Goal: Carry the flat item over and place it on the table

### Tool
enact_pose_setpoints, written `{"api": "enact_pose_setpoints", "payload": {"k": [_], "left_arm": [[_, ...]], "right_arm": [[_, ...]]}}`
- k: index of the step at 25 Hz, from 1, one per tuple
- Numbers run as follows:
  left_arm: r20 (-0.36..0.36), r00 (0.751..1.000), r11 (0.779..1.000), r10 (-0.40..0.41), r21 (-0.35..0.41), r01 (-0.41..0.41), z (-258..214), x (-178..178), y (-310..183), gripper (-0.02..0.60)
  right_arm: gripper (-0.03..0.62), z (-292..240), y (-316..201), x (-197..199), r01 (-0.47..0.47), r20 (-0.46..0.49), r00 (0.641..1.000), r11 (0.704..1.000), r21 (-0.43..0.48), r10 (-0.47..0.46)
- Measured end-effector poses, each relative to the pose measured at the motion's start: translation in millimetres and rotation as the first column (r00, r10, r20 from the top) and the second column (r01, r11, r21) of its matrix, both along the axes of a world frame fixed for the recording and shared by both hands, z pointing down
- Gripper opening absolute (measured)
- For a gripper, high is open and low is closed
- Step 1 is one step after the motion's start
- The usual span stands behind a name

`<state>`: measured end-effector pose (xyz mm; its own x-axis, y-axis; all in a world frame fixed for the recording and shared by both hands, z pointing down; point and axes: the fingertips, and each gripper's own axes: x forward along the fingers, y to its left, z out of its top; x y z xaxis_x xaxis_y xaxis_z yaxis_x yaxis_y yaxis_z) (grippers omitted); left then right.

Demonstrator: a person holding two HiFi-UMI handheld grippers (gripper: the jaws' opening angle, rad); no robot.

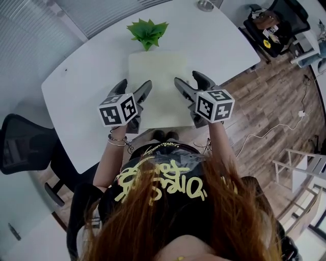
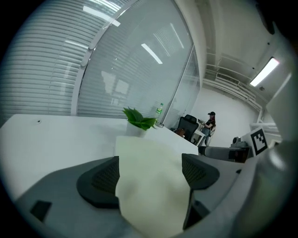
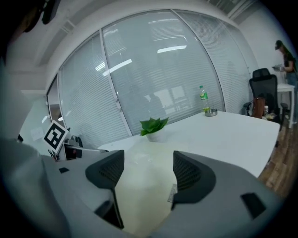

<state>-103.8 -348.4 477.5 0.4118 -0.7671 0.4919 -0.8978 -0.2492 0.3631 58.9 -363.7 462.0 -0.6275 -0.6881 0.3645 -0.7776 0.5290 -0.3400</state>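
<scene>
The flat item (image 1: 159,71) is a pale cream rectangular pad lying on the white table (image 1: 86,81), and its near end reaches the table's front edge. My left gripper (image 1: 135,86) is over the pad's near left part with its jaws spread wide. My right gripper (image 1: 187,80) is over the near right part, also spread. In the left gripper view the pad (image 2: 149,176) fills the gap between the dark pads of the left gripper (image 2: 149,173). In the right gripper view the pad (image 3: 142,186) lies the same way between the pads of the right gripper (image 3: 144,173).
A small green plant (image 1: 147,31) in a white pot stands just past the pad's far edge. A metal dish (image 1: 205,5) and a bottle (image 3: 203,98) are at the table's far end. A black chair (image 1: 20,145) is at the left, another chair (image 1: 272,23) at the far right.
</scene>
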Motion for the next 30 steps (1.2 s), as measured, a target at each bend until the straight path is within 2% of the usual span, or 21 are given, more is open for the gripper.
{"api": "enact_pose_setpoints", "payload": {"k": [5,12,16,19,22,25,30], "left_arm": [[0.006,1.000,0.995,0.022,0.099,-0.022,-38.8,6.8,-4.8,0.419],[-0.007,1.000,0.981,0.023,0.193,-0.021,-79.2,4.4,-6.9,0.419],[0.001,0.999,0.972,0.034,0.233,-0.033,-95.5,4.8,-7.5,0.417],[-0.001,0.999,0.962,0.040,0.270,-0.039,-110.0,6.2,-6.8,0.416],[0.010,0.999,0.952,0.043,0.303,-0.044,-121.4,8.2,-6.2,0.414],[0.041,0.998,0.940,0.041,0.337,-0.052,-130.6,10.4,-4.4,0.410],[0.033,0.998,0.929,0.055,0.365,-0.063,-142.0,16.3,-5.8,0.405]], "right_arm": [[0.333,-46.1,-2.8,1.6,-0.010,0.149,0.989,0.999,0.051,0.002],[0.333,-96.7,1.0,3.6,-0.007,0.214,0.976,0.986,0.165,-0.029],[0.333,-115.9,5.2,4.3,-0.009,0.203,0.978,0.974,0.227,-0.038],[0.333,-130.3,8.3,5.7,-0.018,0.147,0.989,0.953,0.301,-0.028],[0.333,-144.2,11.9,6.1,-0.022,0.139,0.990,0.934,0.356,-0.029],[0.333,-156.0,15.3,7.2,-0.034,0.149,0.989,0.925,0.379,-0.025],[0.333,-161.5,16.0,8.7,-0.038,0.155,0.988,0.917,0.398,-0.026]]}}
